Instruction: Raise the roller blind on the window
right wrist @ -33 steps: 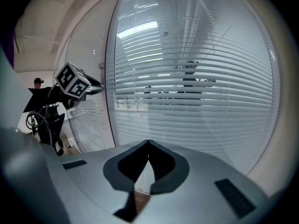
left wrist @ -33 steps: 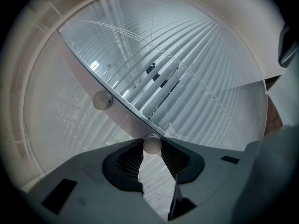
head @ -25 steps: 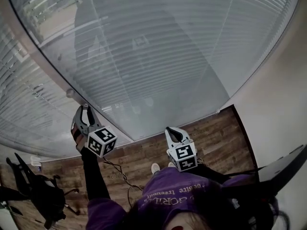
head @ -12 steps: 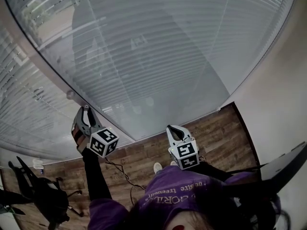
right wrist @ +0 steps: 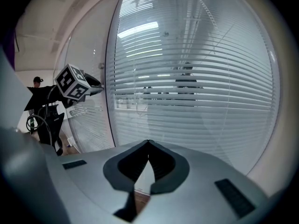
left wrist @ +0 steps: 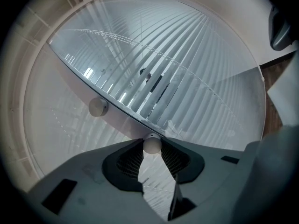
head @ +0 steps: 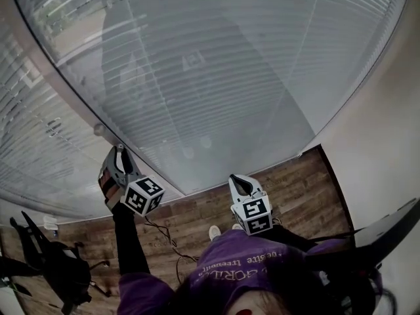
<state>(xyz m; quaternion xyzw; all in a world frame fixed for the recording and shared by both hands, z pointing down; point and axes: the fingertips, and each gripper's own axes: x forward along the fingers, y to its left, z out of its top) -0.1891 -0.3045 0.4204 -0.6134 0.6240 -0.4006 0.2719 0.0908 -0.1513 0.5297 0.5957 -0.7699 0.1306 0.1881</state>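
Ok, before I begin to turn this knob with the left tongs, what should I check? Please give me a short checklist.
1. Left tongs on the white knob: ok, shut on it.
2. Depth of grip: not ok, only the tips hold the knob, so it may slip.
3. Right tongs out of the way: ok, shut, empty, apart from the glass.
4. Blind raised: not ok, the slats cover the pane.
5. Correct knob: cannot tell, a second knob sits nearby.
6. Direction to turn: cannot tell.
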